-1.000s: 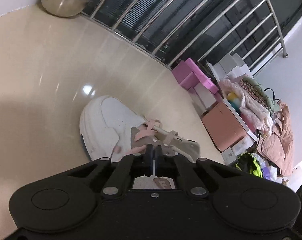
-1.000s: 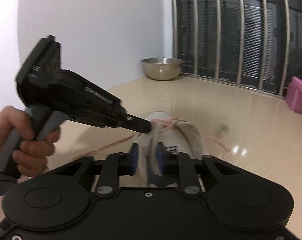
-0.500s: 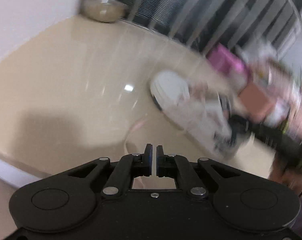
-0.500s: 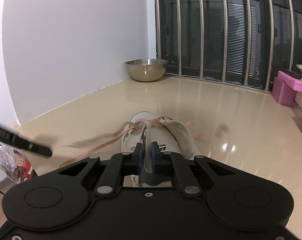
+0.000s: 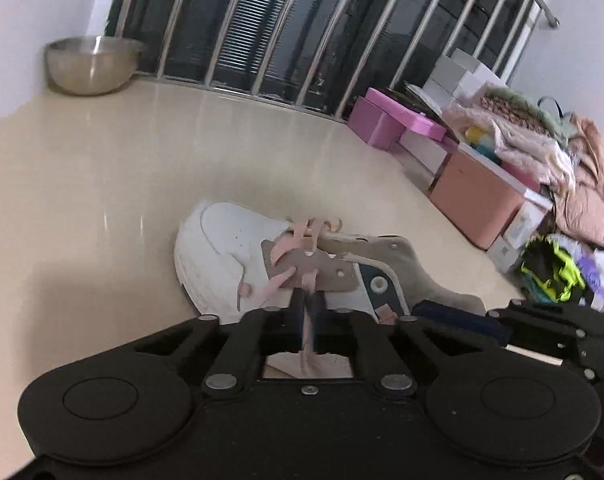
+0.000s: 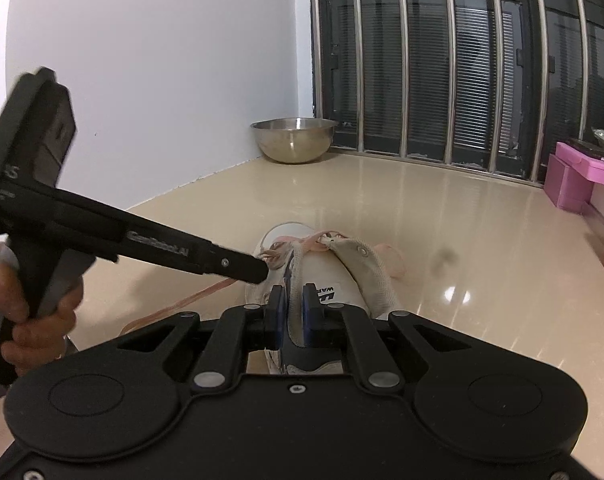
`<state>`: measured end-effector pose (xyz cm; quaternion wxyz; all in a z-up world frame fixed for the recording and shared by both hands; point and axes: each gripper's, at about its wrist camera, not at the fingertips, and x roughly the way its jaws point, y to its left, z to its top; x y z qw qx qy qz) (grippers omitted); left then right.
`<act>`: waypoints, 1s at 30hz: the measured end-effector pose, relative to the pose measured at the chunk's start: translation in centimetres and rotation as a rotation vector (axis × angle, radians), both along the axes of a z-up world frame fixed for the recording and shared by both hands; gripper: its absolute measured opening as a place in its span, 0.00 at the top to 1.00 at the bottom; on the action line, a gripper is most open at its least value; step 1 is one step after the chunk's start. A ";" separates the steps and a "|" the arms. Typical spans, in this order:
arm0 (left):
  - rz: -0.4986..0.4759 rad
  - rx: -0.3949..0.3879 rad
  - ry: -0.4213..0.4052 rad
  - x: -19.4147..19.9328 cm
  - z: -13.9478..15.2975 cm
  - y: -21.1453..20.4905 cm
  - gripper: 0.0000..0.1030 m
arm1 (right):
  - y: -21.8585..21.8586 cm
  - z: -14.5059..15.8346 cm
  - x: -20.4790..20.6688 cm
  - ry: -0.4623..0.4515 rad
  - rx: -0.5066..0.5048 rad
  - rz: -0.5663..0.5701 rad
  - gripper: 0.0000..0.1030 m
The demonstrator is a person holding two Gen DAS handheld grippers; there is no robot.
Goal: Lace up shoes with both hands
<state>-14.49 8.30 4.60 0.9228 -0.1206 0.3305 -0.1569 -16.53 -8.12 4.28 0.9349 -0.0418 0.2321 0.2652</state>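
Note:
A white shoe (image 5: 221, 248) with a beige eyelet flap lies on its side on the cream floor, toe pointing away. A pink lace (image 5: 302, 236) crosses its lower eyelets. One strand runs down from an eyelet into my left gripper (image 5: 308, 304), which is shut on it just in front of the flap. In the right wrist view the left gripper (image 6: 259, 272) comes in from the left, held by a hand (image 6: 25, 304), its tip at the laced part. My right gripper (image 6: 293, 308) is closed around the shoe's (image 6: 342, 280) collar edge at the heel end.
A steel bowl (image 5: 89, 64) stands in the far corner by the barred window (image 5: 302, 28). Pink boxes (image 5: 390, 120), an orange box (image 5: 478, 200) and a pile of clothes (image 5: 562, 168) line the right wall. A loose lace strand (image 6: 189, 300) trails over the floor to the shoe's left.
Half a second ago the left gripper had swung out to the left, away from the shoe; it is back at the eyelets with the lace in it. The right gripper's fingers stand slightly wider.

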 end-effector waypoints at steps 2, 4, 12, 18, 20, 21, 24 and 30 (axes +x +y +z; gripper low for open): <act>0.022 -0.022 0.032 -0.5 -0.6 0.5 0.99 | -0.1 0.0 0.0 0.000 0.003 -0.005 0.94; 0.043 -0.045 0.064 -1.0 -1.1 1.1 1.00 | -0.1 0.0 0.0 0.003 0.012 -0.020 0.94; 0.131 -0.132 0.189 -3.6 -3.4 3.4 1.00 | 1.4 -0.7 -0.7 -0.084 -0.052 -0.107 0.93; 0.034 0.050 -0.036 -2.3 0.2 1.0 0.77 | 1.1 -0.6 -0.6 -0.070 -0.033 -0.089 0.93; -0.012 0.091 -0.115 -0.1 1.1 -0.6 0.57 | 0.9 -0.5 -0.6 -0.065 -0.029 -0.083 0.93; -0.044 0.115 -0.149 1.1 1.4 -1.5 0.56 | 0.9 -0.5 -0.6 -0.062 -0.026 -0.080 0.93; -0.105 0.164 -0.144 4.5 1.4 -3.7 0.56 | 0.7 -0.4 -0.6 -0.054 -0.019 -0.071 0.93; -0.197 0.068 -0.088 6.9 0.9 -4.4 0.91 | 0.3 -0.3 -0.5 -0.038 -0.004 -0.053 0.94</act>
